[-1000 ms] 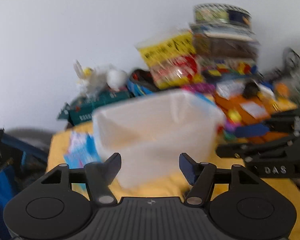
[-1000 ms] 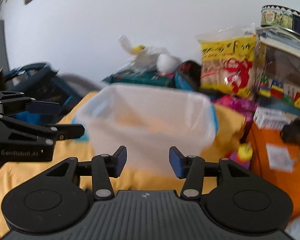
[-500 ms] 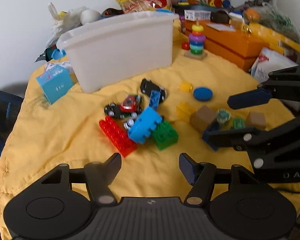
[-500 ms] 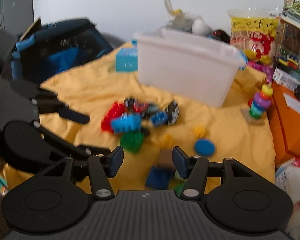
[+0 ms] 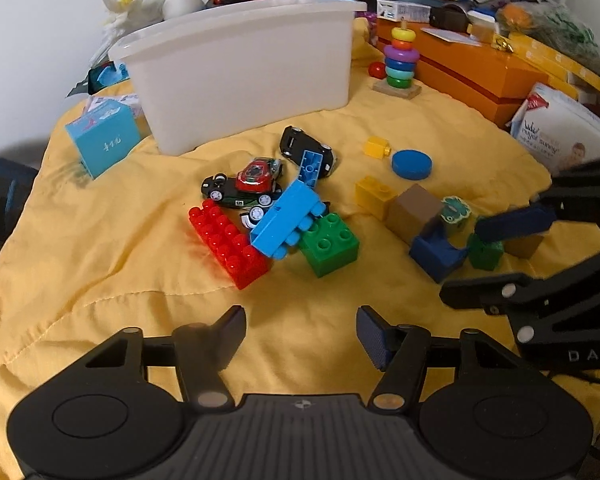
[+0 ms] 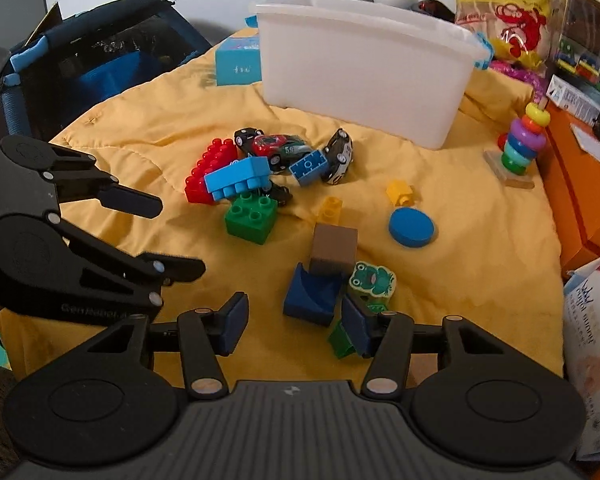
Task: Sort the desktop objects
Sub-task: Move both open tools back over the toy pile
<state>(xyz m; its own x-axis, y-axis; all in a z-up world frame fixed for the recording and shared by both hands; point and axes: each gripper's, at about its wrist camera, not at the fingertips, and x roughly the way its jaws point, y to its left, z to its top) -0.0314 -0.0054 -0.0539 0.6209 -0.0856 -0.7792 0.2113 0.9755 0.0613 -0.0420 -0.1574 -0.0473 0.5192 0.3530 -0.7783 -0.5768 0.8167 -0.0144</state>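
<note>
The right tool (image 6: 294,320), jaws apart and just narrowing on nothing, hangs nearest the dark blue arch block (image 6: 310,294) at its twelve o'clock, beside the frog block (image 6: 372,279).

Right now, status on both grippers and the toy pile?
Left gripper open, empty, jaws just closing slightly. Right gripper open, empty, jaws just closing slightly. Toy pile, red brick included, loose on yellow blanket; white bin behind, nothing blocking.
</note>
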